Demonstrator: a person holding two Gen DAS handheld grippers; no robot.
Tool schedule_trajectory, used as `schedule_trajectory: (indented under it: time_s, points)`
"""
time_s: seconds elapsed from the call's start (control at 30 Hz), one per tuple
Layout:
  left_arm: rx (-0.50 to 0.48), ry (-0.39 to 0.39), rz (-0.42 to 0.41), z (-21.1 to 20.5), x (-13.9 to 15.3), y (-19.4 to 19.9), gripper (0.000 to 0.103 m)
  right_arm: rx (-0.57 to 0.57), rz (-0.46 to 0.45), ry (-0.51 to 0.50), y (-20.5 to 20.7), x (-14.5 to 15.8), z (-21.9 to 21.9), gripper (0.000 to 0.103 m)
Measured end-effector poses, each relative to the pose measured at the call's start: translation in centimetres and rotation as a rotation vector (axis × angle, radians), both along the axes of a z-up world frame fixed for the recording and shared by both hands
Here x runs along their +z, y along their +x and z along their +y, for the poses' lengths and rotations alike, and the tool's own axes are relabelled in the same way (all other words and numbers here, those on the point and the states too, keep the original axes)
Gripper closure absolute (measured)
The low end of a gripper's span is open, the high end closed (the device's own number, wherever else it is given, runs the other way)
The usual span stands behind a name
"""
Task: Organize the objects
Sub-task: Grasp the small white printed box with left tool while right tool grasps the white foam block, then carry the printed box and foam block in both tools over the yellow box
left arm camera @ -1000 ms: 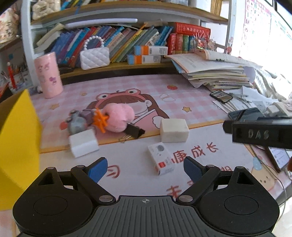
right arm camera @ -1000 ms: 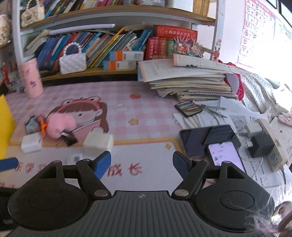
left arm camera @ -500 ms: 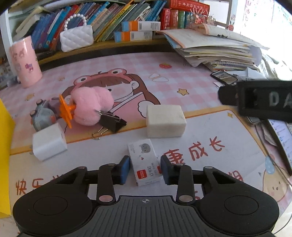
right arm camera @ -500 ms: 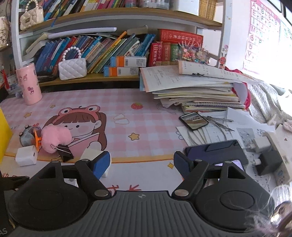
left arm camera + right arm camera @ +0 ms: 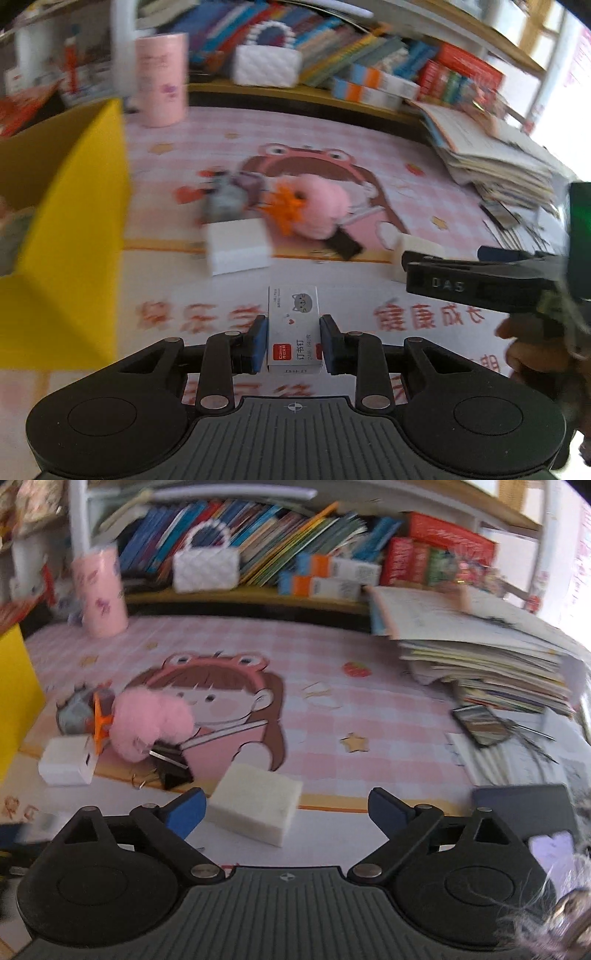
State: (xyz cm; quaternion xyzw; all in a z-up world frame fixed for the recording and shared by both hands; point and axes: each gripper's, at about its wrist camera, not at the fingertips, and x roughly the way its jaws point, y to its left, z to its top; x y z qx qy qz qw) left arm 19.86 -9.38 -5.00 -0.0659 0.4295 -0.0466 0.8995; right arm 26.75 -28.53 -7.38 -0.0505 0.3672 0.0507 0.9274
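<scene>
My left gripper (image 5: 293,341) is shut on a small white staple box (image 5: 293,326) with a red label, held a little above the mat. A yellow box (image 5: 70,236) stands at the left. My right gripper (image 5: 286,808) has its jaws opening wide; the cream sponge block (image 5: 255,805) lies just ahead of its left finger, untouched. On the mat lie a white charger cube (image 5: 66,760), a pink pompom (image 5: 151,723) with an orange clip, a black binder clip (image 5: 173,768) and a small grey toy (image 5: 74,712). The right gripper (image 5: 480,280) also shows in the left wrist view.
A pink cup (image 5: 99,594) and white quilted handbag (image 5: 205,568) stand by the bookshelf at the back. A tall stack of papers and books (image 5: 480,657) fills the right side, with phones (image 5: 480,723) and a dark case (image 5: 524,805) near it.
My left gripper closed on the staple box and lifted it, swinging left toward the yellow box. My right gripper moved down and left toward the sponge block and opened wider.
</scene>
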Motion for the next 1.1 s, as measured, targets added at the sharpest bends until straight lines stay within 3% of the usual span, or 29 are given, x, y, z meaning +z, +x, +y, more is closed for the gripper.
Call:
schedule_trajectory:
  time_s: [0.1,0.2,0.3,0.37,0.57,0.87,1.1]
  points:
    - [0.048,0.011,0.001,1.4,0.4,-1.2,0.075,0.018,0.016,-0.013,1.2,-1.2,0.8,0.008]
    - [0.079,0.012,0.002,2.4,0.6,-2.1,0.075,0.020,0.024,-0.015,2.1,-2.0,1.1,0.016]
    - [0.091,0.014,-0.011,3.1,1.0,-2.6,0.075,0.034,0.028,0.006,2.6,-2.5,1.0,0.046]
    - [0.091,0.015,-0.024,3.2,1.3,-2.9,0.075,0.042,0.020,0.018,2.4,-2.4,1.1,0.052]
    - [0.084,-0.010,-0.045,3.7,1.5,-3.7,0.075,0.032,0.007,0.028,0.1,-0.9,1.5,0.057]
    - [0.050,-0.058,-0.083,5.0,1.9,-5.8,0.075,0.002,-0.002,0.103,-6.7,2.9,2.6,0.057]
    - [0.059,-0.108,-0.120,7.4,2.4,-8.2,0.075,0.062,-0.008,0.091,-12.0,4.6,5.6,0.057]
